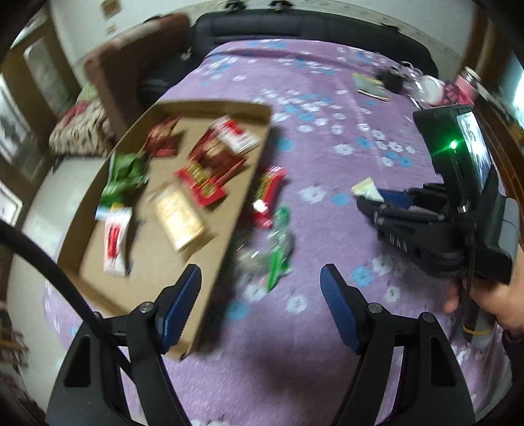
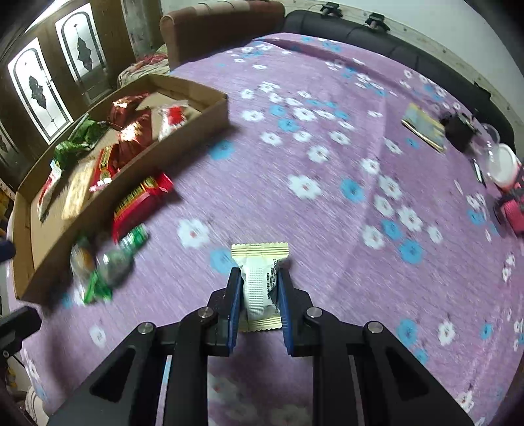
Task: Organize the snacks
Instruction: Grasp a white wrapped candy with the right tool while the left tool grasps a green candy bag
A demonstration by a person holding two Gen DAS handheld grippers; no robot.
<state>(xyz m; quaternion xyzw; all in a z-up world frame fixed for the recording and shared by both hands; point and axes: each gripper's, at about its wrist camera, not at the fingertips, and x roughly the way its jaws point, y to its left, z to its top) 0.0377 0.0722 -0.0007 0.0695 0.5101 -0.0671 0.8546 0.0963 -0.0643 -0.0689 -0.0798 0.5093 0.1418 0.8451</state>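
Observation:
In the right wrist view my right gripper (image 2: 258, 275) is shut on a cream and white snack packet (image 2: 260, 285) just above the purple flowered bedspread. A shallow cardboard box (image 2: 193, 123) at the left holds several red, green and pale snack packs. Outside the box's near wall lie a red packet (image 2: 140, 200) and a green and clear wrapper (image 2: 111, 262). In the left wrist view my left gripper (image 1: 260, 278) hangs open with nothing between its fingers, over the box's near corner (image 1: 209, 288) and the green wrapper (image 1: 278, 249). The right gripper (image 1: 376, 200) shows there at the right, still on the packet (image 1: 366, 189).
At the far right of the bed lie a booklet (image 2: 424, 131), a black object (image 2: 458, 129), a clear jar with a white lid (image 2: 501, 164) and something pink (image 2: 514, 209). A dark headboard (image 2: 360, 32) and a brown chair (image 2: 213, 29) stand behind. A hand (image 1: 494, 295) holds the right gripper.

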